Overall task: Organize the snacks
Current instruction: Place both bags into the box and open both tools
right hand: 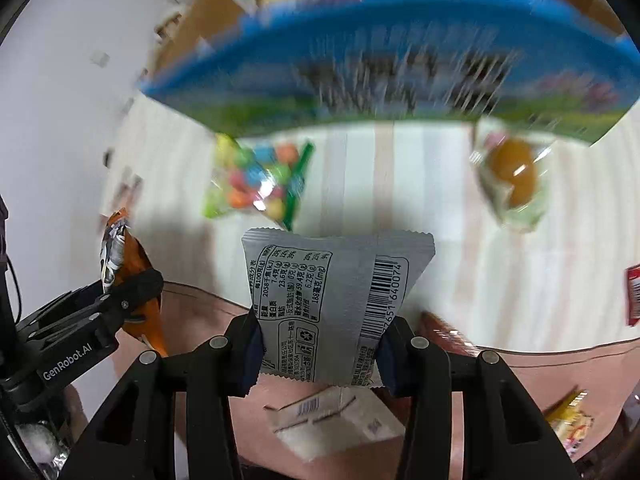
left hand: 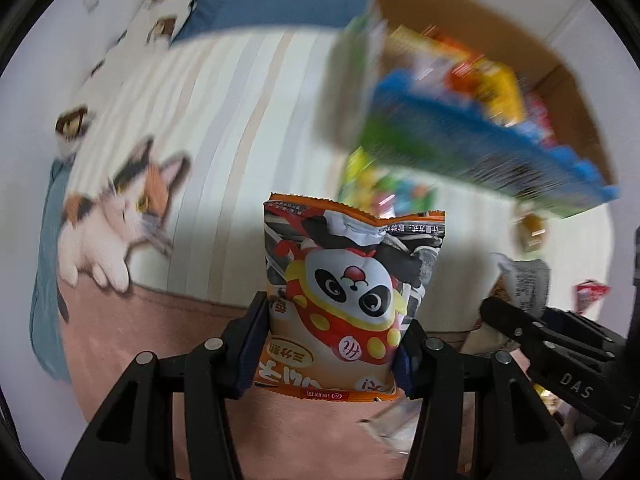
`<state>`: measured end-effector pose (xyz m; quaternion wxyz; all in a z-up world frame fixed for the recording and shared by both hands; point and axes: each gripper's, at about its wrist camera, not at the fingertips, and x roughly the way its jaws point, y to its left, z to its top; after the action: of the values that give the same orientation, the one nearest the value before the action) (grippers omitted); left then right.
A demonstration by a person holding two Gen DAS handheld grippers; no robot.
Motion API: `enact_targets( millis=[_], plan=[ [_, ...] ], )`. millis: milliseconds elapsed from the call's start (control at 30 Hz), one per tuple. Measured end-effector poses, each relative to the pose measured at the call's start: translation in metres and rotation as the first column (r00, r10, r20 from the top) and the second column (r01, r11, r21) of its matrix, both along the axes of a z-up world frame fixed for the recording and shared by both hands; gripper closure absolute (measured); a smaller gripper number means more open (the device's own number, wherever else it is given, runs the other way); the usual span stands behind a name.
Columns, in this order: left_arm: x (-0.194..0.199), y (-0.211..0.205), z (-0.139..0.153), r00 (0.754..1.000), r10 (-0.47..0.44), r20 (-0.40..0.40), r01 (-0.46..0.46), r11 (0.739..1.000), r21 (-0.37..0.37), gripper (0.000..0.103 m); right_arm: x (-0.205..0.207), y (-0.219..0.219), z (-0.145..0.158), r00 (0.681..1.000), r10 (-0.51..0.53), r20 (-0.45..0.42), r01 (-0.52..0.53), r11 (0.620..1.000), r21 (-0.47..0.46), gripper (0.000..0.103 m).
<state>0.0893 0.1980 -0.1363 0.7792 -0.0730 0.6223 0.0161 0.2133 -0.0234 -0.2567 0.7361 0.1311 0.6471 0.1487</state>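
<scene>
My left gripper (left hand: 326,356) is shut on an orange snack packet with a panda print (left hand: 352,288), held upright above the bed. My right gripper (right hand: 318,350) is shut on a silver packet (right hand: 332,300) whose back label and barcode face the camera. Each gripper shows at the edge of the other's view: the right one (left hand: 532,332) with its silver packet (left hand: 524,280), and the left one (right hand: 120,300) with the orange packet (right hand: 132,276). Ahead stands a printed blue and green cardboard box (right hand: 400,72) holding several snack packs (left hand: 472,76).
A clear bag of coloured candies (right hand: 260,184) and a wrapped brown bun (right hand: 516,172) lie on the striped sheet (right hand: 360,184). A cat-print blanket (left hand: 120,216) lies left. A red packet (right hand: 634,296), a yellow pack (right hand: 572,420) and a white carton (right hand: 332,416) lie nearby.
</scene>
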Motion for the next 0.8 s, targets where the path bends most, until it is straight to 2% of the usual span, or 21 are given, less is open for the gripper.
enact_targets(
  millis=[167, 233, 333, 500, 567, 667, 800],
  plan=[
    [0.020, -0.032, 0.071, 0.990, -0.050, 0.129, 0.057, 0.997, -0.049, 0.052, 0.008, -0.043, 0.071, 0.993, -0.034, 0.110, 0.029, 0.999, 0.045, 0.054],
    [0.032, -0.051, 0.086, 0.984, -0.071, 0.165, 0.081, 0.995, -0.056, 0.052, 0.021, -0.062, 0.101, 0.987, -0.047, 0.152, 0.040, 0.998, 0.049, 0.054],
    [0.061, -0.073, 0.110, 0.974, -0.106, 0.203, 0.120, 0.991, -0.059, 0.052, 0.042, -0.090, 0.128, 0.978, -0.069, 0.199, 0.062, 0.997, 0.041, 0.054],
    [0.116, -0.106, 0.116, 0.967, -0.150, 0.205, 0.163, 0.985, -0.048, 0.052, 0.096, -0.118, 0.141, 0.965, -0.115, 0.236, 0.123, 0.992, -0.017, 0.054],
    [0.139, -0.116, 0.112, 0.970, -0.161, 0.183, 0.172, 0.984, -0.046, 0.052, 0.119, -0.130, 0.141, 0.967, -0.126, 0.220, 0.138, 0.990, -0.036, 0.054],
    [0.177, -0.131, 0.094, 0.977, -0.182, 0.114, 0.188, 0.981, -0.043, 0.052, 0.151, -0.146, 0.127, 0.975, -0.137, 0.176, 0.151, 0.986, -0.068, 0.054],
    [0.216, -0.143, 0.055, 0.979, -0.203, -0.005, 0.202, 0.978, -0.041, 0.052, 0.185, -0.161, 0.099, 0.986, -0.140, 0.093, 0.150, 0.982, -0.111, 0.054]
  ],
)
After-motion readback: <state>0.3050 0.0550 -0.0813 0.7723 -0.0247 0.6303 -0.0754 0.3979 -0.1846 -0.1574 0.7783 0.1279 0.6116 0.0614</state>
